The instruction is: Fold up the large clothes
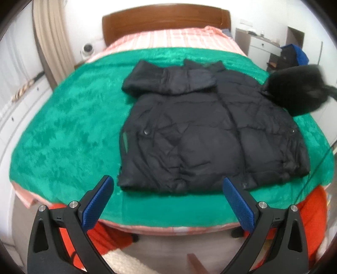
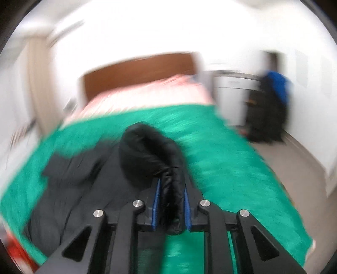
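Blue ribbed pads lined the left gripper (image 1: pixel 168 197), whose jaws stood wide apart with nothing between them, hovering off the foot of the bed just short of the jacket's hem. The right gripper (image 2: pixel 171 202) was clamped narrow on a thick wad of black quilted fabric, evidently the jacket's right sleeve (image 2: pixel 147 156), lifted clear of the blanket at the jacket's right side; that view was badly blurred.

Beyond the left gripper, the dark padded jacket (image 1: pixel 200 134) lay front-up on the green plush blanket (image 1: pixel 69 126), roughly centred and slightly toward its right side. Its left sleeve (image 1: pixel 166 79) was already folded across the chest, near the collar. The right sleeve showed there as a dark blurred mass raised at the jacket's far right shoulder.

Judging by this, the fold was perhaps a third done: one sleeve in, the second held aloft and not yet laid across, and the body not yet doubled over from hem to collar.

Behind the jacket, the pink checked bedding (image 1: pixel 168 39) ran to the wooden headboard (image 1: pixel 166 20).

No brand, label or legible writing could be made out; only small snaps showed on the jacket's front.
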Tool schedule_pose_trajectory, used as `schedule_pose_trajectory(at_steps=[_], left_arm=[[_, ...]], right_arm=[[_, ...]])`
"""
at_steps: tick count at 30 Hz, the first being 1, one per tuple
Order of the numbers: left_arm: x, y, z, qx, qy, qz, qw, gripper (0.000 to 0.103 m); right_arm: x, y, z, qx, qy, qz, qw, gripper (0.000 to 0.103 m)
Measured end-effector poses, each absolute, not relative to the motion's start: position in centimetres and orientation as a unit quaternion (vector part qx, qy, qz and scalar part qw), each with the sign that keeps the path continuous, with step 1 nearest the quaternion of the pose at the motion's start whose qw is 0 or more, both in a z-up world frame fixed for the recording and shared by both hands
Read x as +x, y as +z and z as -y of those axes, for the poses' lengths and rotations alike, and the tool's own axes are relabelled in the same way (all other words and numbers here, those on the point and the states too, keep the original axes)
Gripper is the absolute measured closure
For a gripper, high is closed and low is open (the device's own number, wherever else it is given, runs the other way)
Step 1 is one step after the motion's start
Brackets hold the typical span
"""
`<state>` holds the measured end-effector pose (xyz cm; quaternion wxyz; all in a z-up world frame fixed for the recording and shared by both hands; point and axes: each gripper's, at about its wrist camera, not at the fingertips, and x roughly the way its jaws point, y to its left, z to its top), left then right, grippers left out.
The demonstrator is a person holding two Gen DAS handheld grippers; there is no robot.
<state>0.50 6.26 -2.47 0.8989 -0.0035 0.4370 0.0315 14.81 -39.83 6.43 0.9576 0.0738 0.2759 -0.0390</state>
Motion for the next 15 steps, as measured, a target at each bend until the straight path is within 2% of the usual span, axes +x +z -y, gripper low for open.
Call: schedule_pose_trajectory(at_steps=[4, 9, 12, 15], left_arm=[[0.7, -2.7, -5.4, -0.006, 0.019, -0.438, 0.899, 0.000], [0.4, -2.7, -3.4, 0.028, 0.007, -0.438, 0.899, 0.000], [0.3, -2.5, -3.2, 0.038, 0.013, -0.438, 0.898, 0.000], [0.6, -2.4, -3.7, 0.034, 0.025, -0.440, 0.897, 0.000]], right_arm=[[11.7, 4.9, 51.1, 0.176, -0.160, -0.281, 0.930, 0.084], [10.7, -4.0, 57.9, 0.292, -0.220, -0.360, 0.859, 0.085], [9.5, -6.9, 60.1, 0.321, -0.252, -0.365, 0.837, 0.085], [8.2, -7.6, 62.6, 0.377, -0.275, -0.340, 0.817, 0.096]])
